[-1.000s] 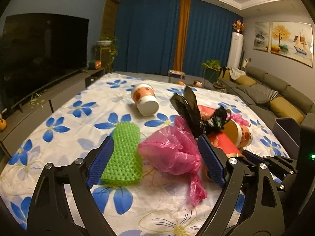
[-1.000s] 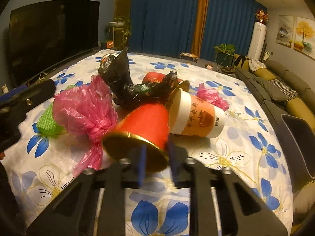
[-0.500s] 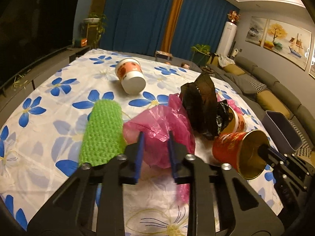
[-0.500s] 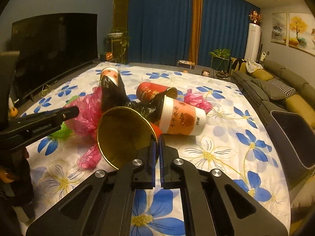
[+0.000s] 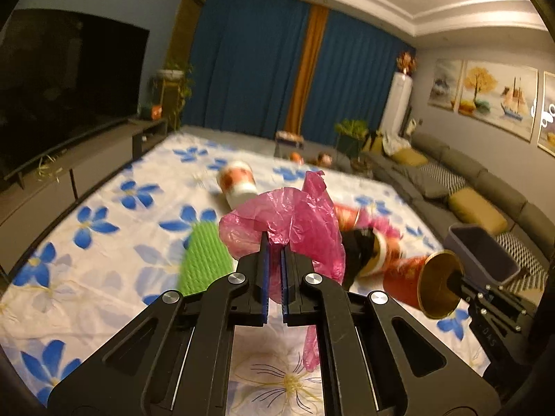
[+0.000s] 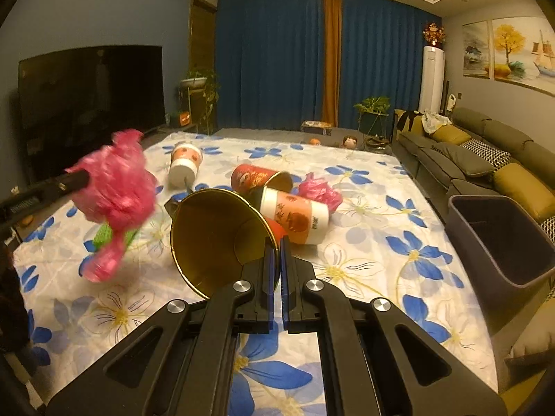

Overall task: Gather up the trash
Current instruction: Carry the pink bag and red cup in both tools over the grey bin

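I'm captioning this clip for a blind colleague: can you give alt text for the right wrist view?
The right tongs are shut on the rim of a red paper cup with a gold lining, held above a floral tablecloth. To the left, the left tongs hold a pink plastic bag; more cups lie behind, and a grey bin stands right.

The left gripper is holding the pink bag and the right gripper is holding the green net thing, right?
Not quite. The left gripper does hold the pink bag, but the right gripper is shut on the rim of a red paper cup with a gold inside, as the right wrist view shows. The green net thing lies on the flowered cloth.
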